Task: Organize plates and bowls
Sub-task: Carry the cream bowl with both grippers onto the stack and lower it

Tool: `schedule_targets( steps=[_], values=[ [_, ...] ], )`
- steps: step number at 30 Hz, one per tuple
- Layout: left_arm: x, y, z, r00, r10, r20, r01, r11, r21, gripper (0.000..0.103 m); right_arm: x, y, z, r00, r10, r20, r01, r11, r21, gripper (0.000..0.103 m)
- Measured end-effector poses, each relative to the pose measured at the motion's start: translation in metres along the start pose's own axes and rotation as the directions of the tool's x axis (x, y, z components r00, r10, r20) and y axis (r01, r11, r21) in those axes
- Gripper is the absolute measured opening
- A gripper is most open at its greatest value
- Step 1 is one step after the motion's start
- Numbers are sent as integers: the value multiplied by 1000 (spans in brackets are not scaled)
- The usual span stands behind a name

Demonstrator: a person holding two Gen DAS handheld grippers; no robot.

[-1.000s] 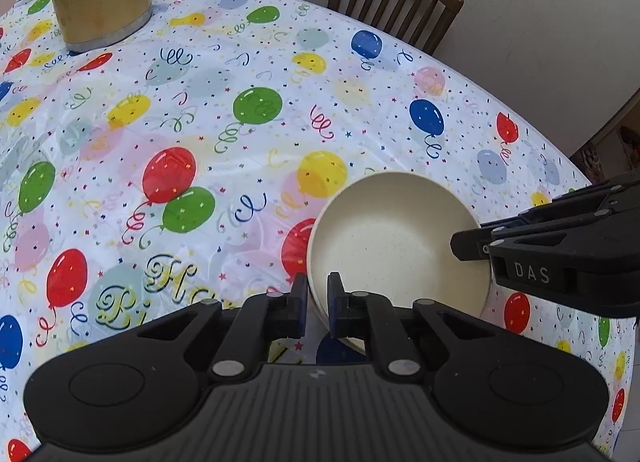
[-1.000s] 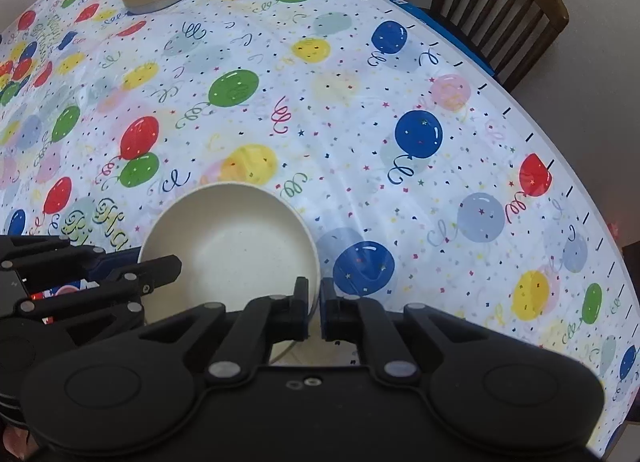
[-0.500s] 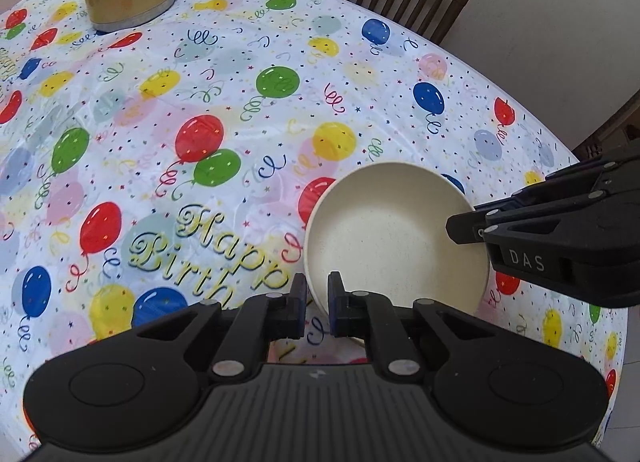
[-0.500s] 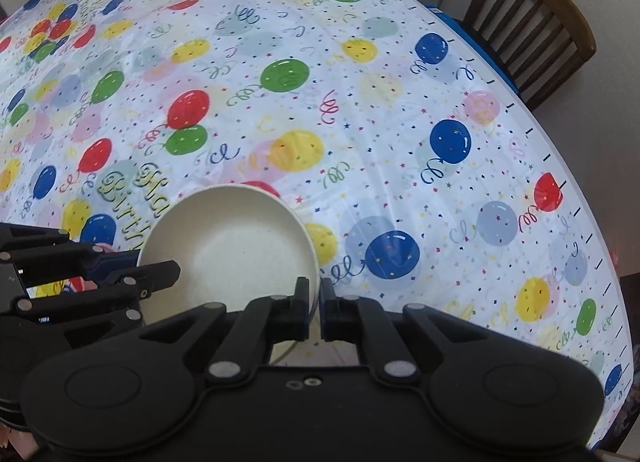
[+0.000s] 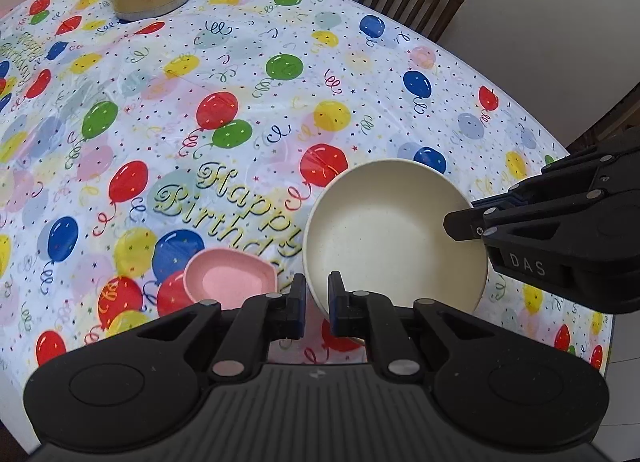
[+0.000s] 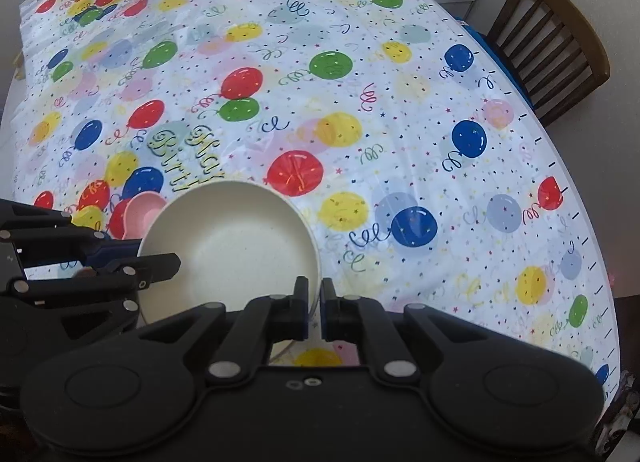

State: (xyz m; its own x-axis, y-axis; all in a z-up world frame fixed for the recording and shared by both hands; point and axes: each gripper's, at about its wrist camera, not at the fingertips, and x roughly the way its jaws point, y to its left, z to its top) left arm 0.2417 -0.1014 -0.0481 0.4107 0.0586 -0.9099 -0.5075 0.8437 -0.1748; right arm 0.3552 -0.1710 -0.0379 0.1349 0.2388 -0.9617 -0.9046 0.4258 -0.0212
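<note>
Left gripper (image 5: pixel 316 298) and right gripper (image 6: pixel 314 304) each clamped tight on opposite rims of the cream bowl (image 5: pixel 394 234), held clear above the bench (image 5: pixel 360 73) near its right edge. Pink dish (image 5: pixel 230 280) sits on the bench just beside it, not yet stacked. Sorting looks early; nothing grouped so far.

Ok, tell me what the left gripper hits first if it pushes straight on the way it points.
The left gripper is shut on the bowl's rim, so they would travel together. Beyond lies only the tablecloth; the pink dish sits just left of that line, though depth is unclear.
</note>
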Motion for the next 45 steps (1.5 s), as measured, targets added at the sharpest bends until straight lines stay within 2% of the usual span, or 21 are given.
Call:
schedule_targets(
  steps=[7, 16, 28, 37, 45],
  values=[
    [-24, -6, -26, 1000, 2, -3, -2, 1000, -8, 10, -20, 15, -22, 1000, 12, 5, -11, 999, -39, 4],
    [-54, -29, -71, 1000, -10, -27, 11, 1000, 15, 10, -50, 28, -71, 1000, 22, 18, -21, 998, -61, 4],
    [-61, -61, -132, 995, -22, -100, 27, 999, 46, 11, -59, 34, -137, 999, 43, -28, -45, 997, -61, 4],
    [-49, -77, -159, 990, -21, -140, 32, 996, 78, 11, -47, 35, -162, 998, 36, -55, -38, 998, -48, 3],
    [-48, -74, -160, 991, -7, -133, 17, 997, 72, 11, -46, 35, -163, 998, 43, -47, -44, 999, -28, 4]
  ],
)
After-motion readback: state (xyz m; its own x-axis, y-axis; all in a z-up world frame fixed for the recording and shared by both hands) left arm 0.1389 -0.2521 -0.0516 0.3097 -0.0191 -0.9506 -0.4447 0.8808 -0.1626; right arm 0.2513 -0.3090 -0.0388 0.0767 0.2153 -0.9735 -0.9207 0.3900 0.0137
